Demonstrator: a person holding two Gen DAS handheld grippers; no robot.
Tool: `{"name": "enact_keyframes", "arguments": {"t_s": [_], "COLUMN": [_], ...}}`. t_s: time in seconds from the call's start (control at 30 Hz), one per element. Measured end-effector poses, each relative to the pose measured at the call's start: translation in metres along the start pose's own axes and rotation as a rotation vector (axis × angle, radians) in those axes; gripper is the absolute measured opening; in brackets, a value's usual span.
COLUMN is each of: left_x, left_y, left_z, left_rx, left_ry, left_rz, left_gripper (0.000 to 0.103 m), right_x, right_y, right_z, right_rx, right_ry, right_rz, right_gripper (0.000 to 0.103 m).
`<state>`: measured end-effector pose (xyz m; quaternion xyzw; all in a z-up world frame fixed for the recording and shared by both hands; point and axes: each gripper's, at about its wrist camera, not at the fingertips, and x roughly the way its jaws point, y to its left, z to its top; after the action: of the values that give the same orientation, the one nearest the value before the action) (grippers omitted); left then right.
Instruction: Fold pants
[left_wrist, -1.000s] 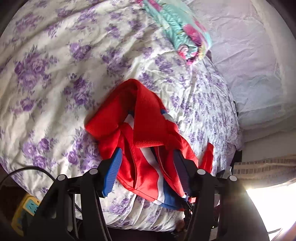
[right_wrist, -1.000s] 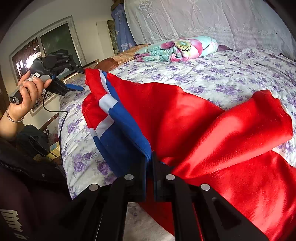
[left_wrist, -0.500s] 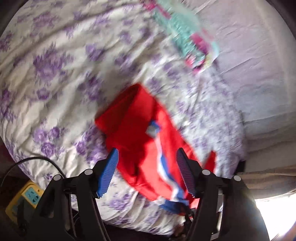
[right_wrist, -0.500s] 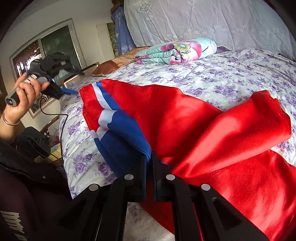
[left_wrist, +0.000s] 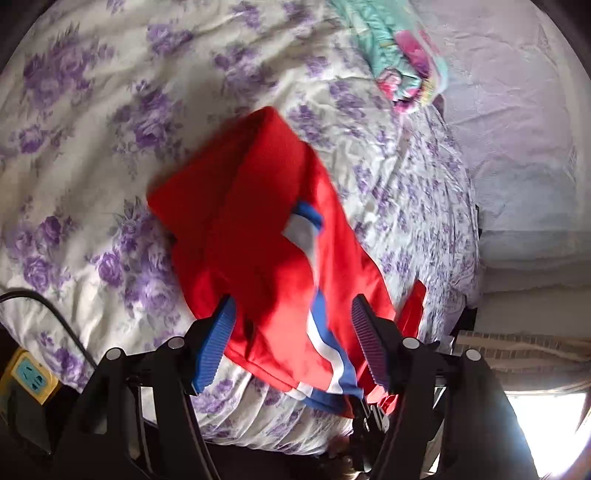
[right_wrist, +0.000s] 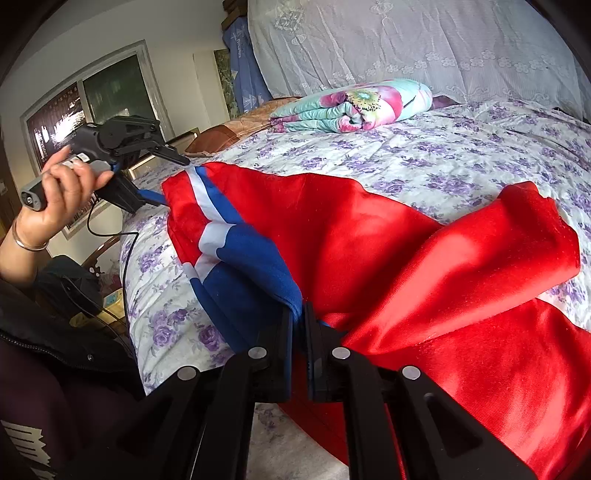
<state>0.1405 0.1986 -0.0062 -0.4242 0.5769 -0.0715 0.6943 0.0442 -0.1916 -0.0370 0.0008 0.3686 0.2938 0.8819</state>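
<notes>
Red pants (left_wrist: 266, 236) with a blue and white side stripe lie partly folded on a bed with a purple-flowered sheet (left_wrist: 92, 110). They also fill the right wrist view (right_wrist: 388, 251). My left gripper (left_wrist: 291, 339) is open and empty, hovering above the pants near the bed's edge. In the right wrist view the left gripper (right_wrist: 168, 173) is held in a hand at the pants' far corner. My right gripper (right_wrist: 299, 317) is shut on the blue striped edge of the pants.
A rolled floral quilt (right_wrist: 354, 105) lies at the head of the bed, also in the left wrist view (left_wrist: 402, 66). A yellow power strip (left_wrist: 29, 376) and black cable (left_wrist: 59, 317) sit below the bed's edge. A lace-covered headboard (right_wrist: 406, 44) stands behind.
The left gripper has let go of the pants' corner and drawn back; the raised striped end has dropped flat onto the bed. The right gripper keeps its grip.
</notes>
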Motion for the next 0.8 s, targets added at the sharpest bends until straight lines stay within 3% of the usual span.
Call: {"name": "enact_keyframes", "arguments": {"t_s": [0.2, 0.23, 0.27, 0.33, 0.47, 0.53, 0.6, 0.8], "left_x": [0.011, 0.015, 0.018, 0.012, -0.006, -0.003, 0.012, 0.027], "left_y": [-0.005, -0.002, -0.003, -0.011, -0.036, -0.034, -0.020, -0.006], "left_z": [0.012, 0.015, 0.019, 0.022, 0.013, 0.010, 0.013, 0.022], "left_rx": [0.005, -0.005, 0.009, 0.073, 0.238, 0.274, 0.294, 0.376], "left_ry": [-0.008, -0.008, -0.017, -0.054, -0.138, -0.131, -0.073, 0.003], "left_rz": [0.048, 0.062, 0.083, 0.122, 0.267, 0.354, 0.433, 0.423], "left_gripper": [0.060, 0.038, 0.023, 0.013, 0.012, 0.013, 0.020, 0.026], "right_x": [0.000, 0.000, 0.000, -0.001, -0.001, 0.000, 0.004, 0.009], "right_y": [-0.001, 0.000, 0.000, 0.001, 0.010, 0.021, 0.027, 0.027], "right_z": [0.000, 0.000, 0.000, -0.001, 0.000, 0.000, -0.001, -0.001], "right_rx": [0.005, 0.003, 0.002, -0.003, -0.057, -0.117, -0.152, -0.152], "right_ry": [0.003, 0.002, 0.000, -0.006, 0.004, 0.022, 0.044, 0.088], "right_rz": [0.007, 0.006, 0.004, 0.002, -0.011, -0.020, -0.033, -0.055], "right_gripper": [0.007, 0.007, 0.007, 0.007, 0.008, 0.008, 0.008, 0.008]}}
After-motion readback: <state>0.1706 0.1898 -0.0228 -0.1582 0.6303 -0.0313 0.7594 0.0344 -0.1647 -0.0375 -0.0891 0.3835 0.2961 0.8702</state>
